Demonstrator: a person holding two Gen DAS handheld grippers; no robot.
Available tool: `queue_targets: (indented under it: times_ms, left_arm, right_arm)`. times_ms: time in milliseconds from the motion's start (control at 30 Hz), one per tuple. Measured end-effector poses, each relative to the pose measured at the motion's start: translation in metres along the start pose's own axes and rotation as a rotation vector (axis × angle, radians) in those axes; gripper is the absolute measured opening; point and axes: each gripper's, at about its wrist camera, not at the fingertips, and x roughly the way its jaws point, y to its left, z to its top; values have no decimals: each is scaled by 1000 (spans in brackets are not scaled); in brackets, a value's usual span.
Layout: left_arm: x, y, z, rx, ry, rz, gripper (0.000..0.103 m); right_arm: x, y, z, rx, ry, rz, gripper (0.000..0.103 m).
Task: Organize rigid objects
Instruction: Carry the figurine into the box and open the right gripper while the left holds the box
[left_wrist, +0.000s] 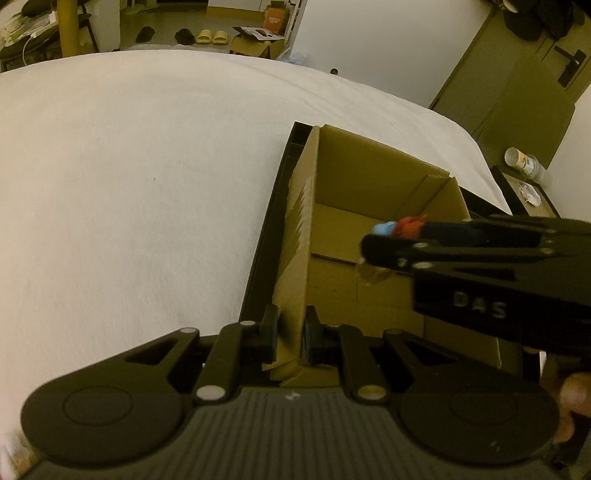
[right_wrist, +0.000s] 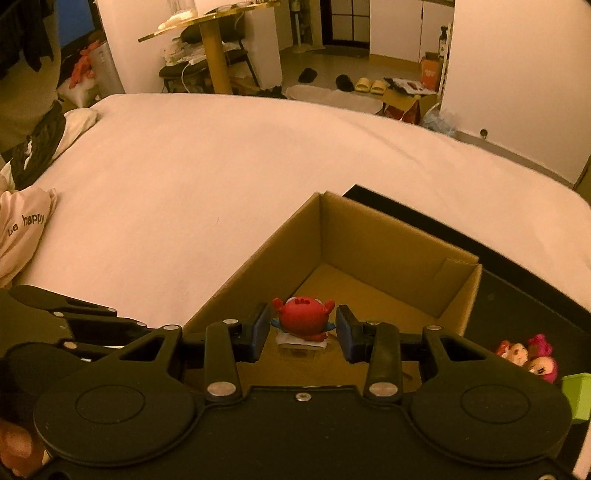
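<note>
Left gripper is clamped on the near wall of the box, one pad on each side. Right gripper hangs over the box interior, pads spread on either side of the red toy; contact cannot be confirmed. The toy's base is blurred. More toys lie right of the box, partly cut off.

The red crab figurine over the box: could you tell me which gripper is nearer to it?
Right. The right gripper has the red crab figurine between its open fingers, above the cardboard box. The left gripper is off to the side, clamped on the box's wall.
</note>
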Motion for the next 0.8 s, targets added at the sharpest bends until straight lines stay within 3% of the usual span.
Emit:
queue_targets:
  times_ms: [467,800]
  left_arm:
    - [0,0,-1,-2,1,-2,12]
    - [0,0,-1,-6,2,-5,13]
  right_arm:
    - [33,-8,-7,123,76,54,39]
    - [41,-12,-7,204,69,93,43]
